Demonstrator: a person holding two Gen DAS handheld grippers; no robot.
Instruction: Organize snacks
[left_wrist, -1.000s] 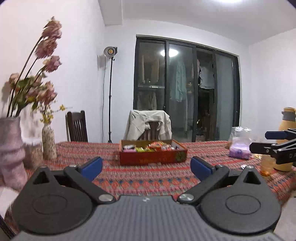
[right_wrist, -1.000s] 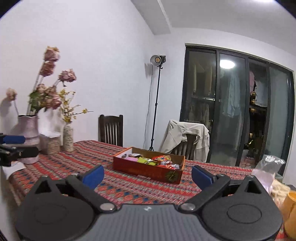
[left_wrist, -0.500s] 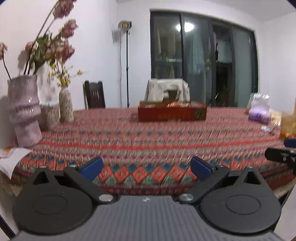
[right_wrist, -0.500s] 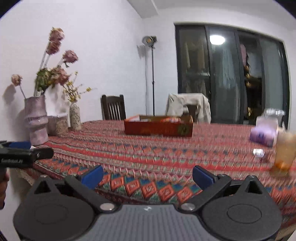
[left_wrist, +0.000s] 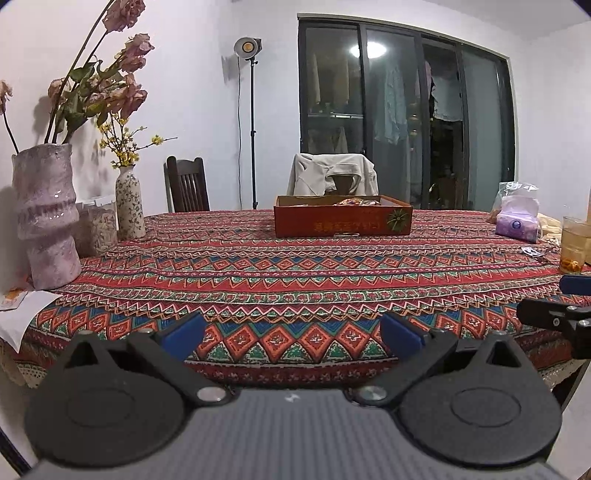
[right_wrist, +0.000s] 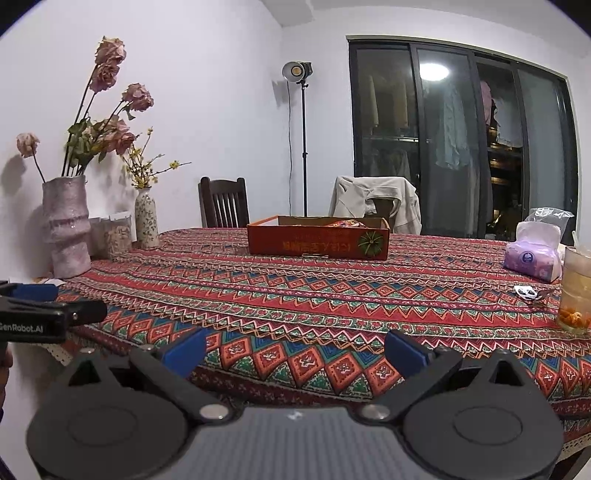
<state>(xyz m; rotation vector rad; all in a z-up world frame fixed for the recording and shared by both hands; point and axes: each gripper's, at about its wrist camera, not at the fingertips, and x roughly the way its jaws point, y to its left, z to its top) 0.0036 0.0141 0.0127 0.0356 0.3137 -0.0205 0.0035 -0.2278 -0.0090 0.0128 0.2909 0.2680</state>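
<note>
A red cardboard box (left_wrist: 342, 221) with colourful snack packets inside stands far back on the patterned tablecloth (left_wrist: 295, 273); it also shows in the right wrist view (right_wrist: 317, 242). My left gripper (left_wrist: 291, 338) is open and empty, low at the table's near edge. My right gripper (right_wrist: 293, 350) is open and empty, also at the near edge. Each gripper shows at the side of the other's view: the right one (left_wrist: 554, 317), the left one (right_wrist: 44, 314).
A large pink vase (left_wrist: 46, 218) and a small vase (left_wrist: 130, 203) with flowers stand at the left. A purple tissue pack (right_wrist: 532, 258), a glass of drink (right_wrist: 576, 291) and a small wrapper (right_wrist: 526, 291) lie at the right. Chairs stand behind the table.
Both grippers have dropped from above the table to its near edge and pulled back. The box now looks farther and is seen side-on. Both stay open.
</note>
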